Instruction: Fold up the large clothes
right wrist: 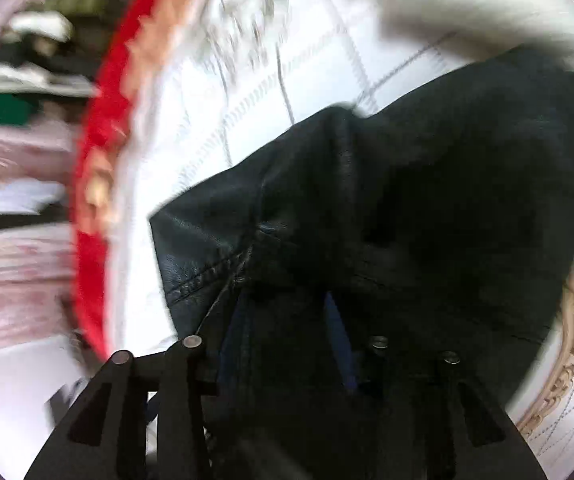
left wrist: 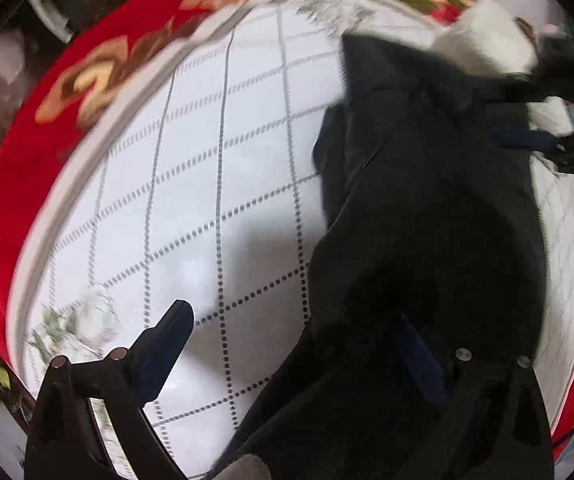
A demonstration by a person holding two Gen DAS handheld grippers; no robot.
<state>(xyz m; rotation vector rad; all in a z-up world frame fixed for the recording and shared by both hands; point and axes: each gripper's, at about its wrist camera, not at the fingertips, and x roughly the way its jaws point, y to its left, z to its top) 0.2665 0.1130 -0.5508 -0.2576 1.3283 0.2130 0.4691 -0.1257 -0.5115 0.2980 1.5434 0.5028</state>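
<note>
Fingers of the left gripper (left wrist: 287,344) spread wide beside the black jacket (left wrist: 427,200); right gripper (right wrist: 287,320) fingers straddle its leather, grip unclear.

A white grid-patterned cloth (left wrist: 207,168) is covering the surface, lying over a red floral blanket (left wrist: 27,168) at its edge.

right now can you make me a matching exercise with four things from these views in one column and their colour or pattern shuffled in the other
Things:
1. leather jacket
2. quilted bed cover
3. blanket border
4. fluffy collar trim

Descriptions:
A. red with a floral print
B. black
C. white with a dotted grid of lines
D. plain white and furry

Pairs: 1-B, 2-C, 3-A, 4-D
</note>
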